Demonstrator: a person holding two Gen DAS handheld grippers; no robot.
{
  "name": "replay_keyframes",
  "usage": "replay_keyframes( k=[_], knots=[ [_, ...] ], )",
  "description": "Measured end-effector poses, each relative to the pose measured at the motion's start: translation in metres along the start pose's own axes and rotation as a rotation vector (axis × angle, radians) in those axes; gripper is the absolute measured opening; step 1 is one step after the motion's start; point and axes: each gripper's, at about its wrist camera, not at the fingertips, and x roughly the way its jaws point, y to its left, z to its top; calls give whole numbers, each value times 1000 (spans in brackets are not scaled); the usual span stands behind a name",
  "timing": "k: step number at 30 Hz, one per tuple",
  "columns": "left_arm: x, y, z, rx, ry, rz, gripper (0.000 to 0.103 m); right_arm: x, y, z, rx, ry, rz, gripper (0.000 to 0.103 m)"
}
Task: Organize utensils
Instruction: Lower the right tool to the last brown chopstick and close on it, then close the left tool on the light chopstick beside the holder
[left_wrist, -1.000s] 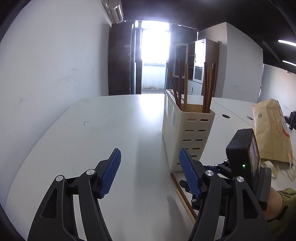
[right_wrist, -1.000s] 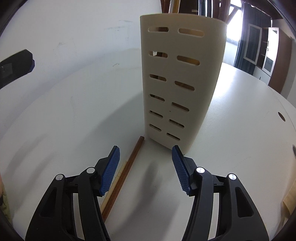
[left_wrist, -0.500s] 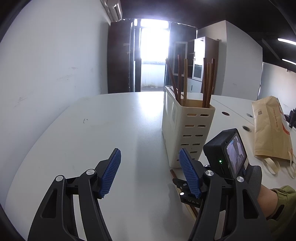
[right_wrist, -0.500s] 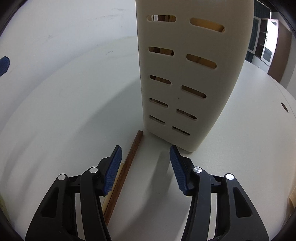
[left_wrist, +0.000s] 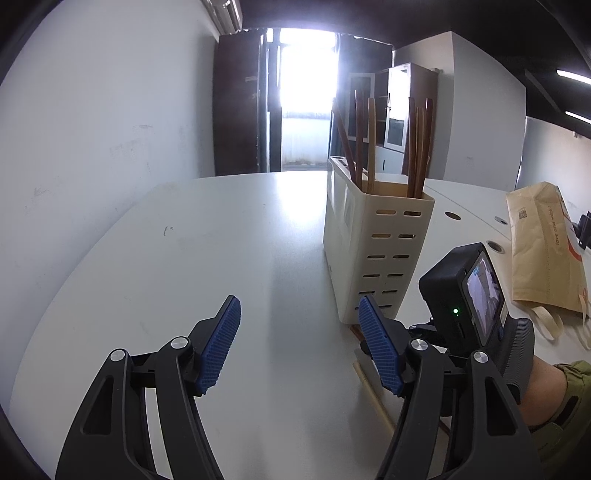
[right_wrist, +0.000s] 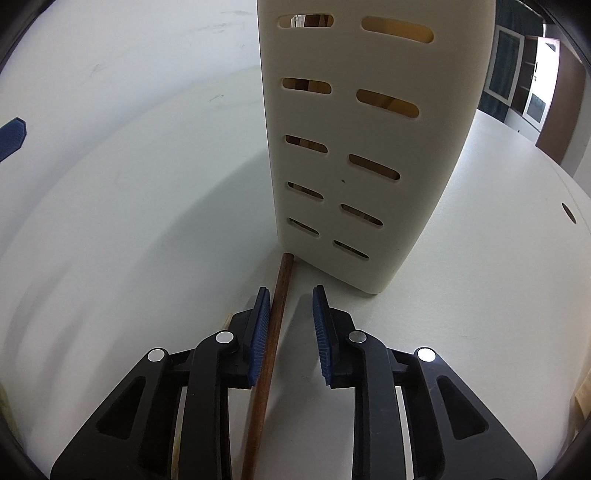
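Observation:
A cream slotted utensil holder stands on the white table with several brown chopsticks upright in it. In the right wrist view a dark brown chopstick lies on the table, its far end at the foot of the holder. My right gripper straddles that chopstick and its jaws are closing. The left pad touches the stick and the right pad stands a gap away. A pale chopstick lies beside it. My left gripper hovers open with nothing between its fingers, left of the holder.
A brown paper bag lies at the right of the table. A white wall runs close along the left side. The right gripper's body and the person's sleeve fill the lower right of the left wrist view.
My right gripper's jaws have narrowed sharply and slid over the dark chopstick, which now lies between them. The holder looms closer in the right wrist view. The left gripper has held still.

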Motion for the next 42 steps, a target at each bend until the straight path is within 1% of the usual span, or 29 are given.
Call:
replay_keyframes(
  k=[6, 7, 8, 11, 15, 16, 18, 21, 23, 26, 31, 33, 34, 36, 38, 39, 40, 42],
  knots=[
    [11, -3, -5, 1, 39, -9, 66, -3, -1, -1, -23, 11, 17, 12],
    [13, -4, -6, 3, 48, -11, 66, 10, -2, 13, -23, 14, 20, 11],
    [16, -6, -8, 7, 59, -12, 66, 12, -1, 15, -23, 17, 24, 10],
    [25, -11, -13, 23, 101, -7, 66, 9, -8, 12, -7, 24, 33, 9],
    [37, -17, -20, 29, 155, -23, 66, 7, -15, 9, 7, 25, 30, 8],
    [40, -18, -22, 33, 166, -24, 66, 5, -10, 6, 6, 25, 28, 8],
    [46, -22, -25, 35, 190, -28, 66, 4, -6, 10, 0, 25, 26, 8],
    [56, -28, -31, 41, 240, -51, 66, 4, -2, 10, -3, 25, 24, 8],
    [61, -33, -36, 59, 265, -55, 66, -3, -8, 8, 3, 26, 24, 8],
    [70, -40, -43, 79, 311, -67, 65, -1, -12, 10, 16, 24, 16, 8],
    [86, -48, -54, 104, 369, -72, 58, -1, -24, 10, 44, 21, 3, 8],
    [90, -49, -56, 108, 383, -76, 51, 1, -28, 9, 50, 21, 5, 8],
    [91, -49, -57, 107, 389, -81, 50, 0, -24, 10, 49, 20, 4, 8],
    [94, -51, -57, 113, 398, -85, 43, 0, -23, 12, 47, 20, 2, 8],
    [93, -57, -59, 142, 390, -82, 41, -1, -29, 8, 48, 19, 5, 8],
    [92, -58, -60, 149, 389, -83, 38, -1, -29, 8, 50, 20, 6, 8],
    [94, -59, -60, 149, 392, -86, 36, -2, -38, -3, 51, 20, 7, 8],
    [94, -59, -61, 150, 394, -84, 27, -2, -42, -5, 53, 20, 6, 8]
  ],
)
